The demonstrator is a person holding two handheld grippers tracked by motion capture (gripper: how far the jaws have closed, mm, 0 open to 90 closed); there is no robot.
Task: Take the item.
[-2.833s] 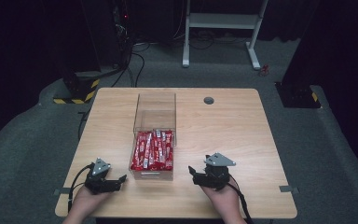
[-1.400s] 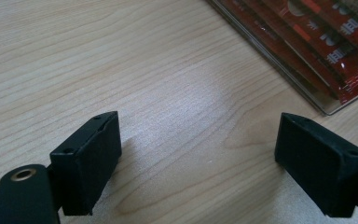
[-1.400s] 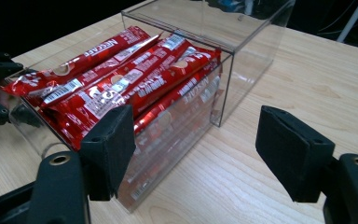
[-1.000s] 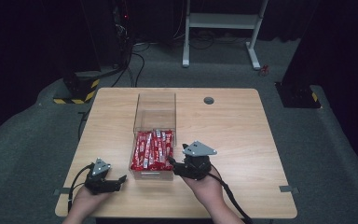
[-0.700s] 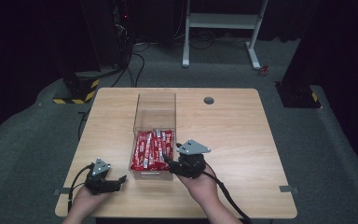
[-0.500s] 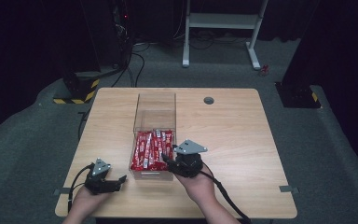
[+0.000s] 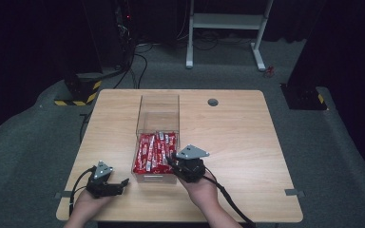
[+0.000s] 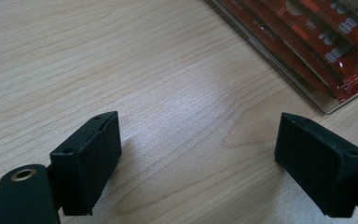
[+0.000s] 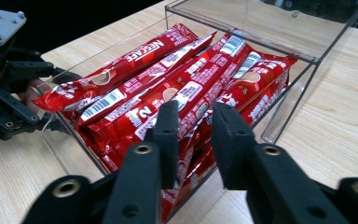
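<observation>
Red Nescafe coffee sticks [image 9: 177,88] fill the clear box [image 7: 158,108] mid-table. At five o'clock, the right hand-held gripper [image 9: 193,119], nearly closed and empty, could bump its wall. The left hand-held gripper [image 8: 196,149] waits wide open.

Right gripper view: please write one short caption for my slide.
Right tongs, nearly closed, over red coffee sachets in a clear box.
</observation>
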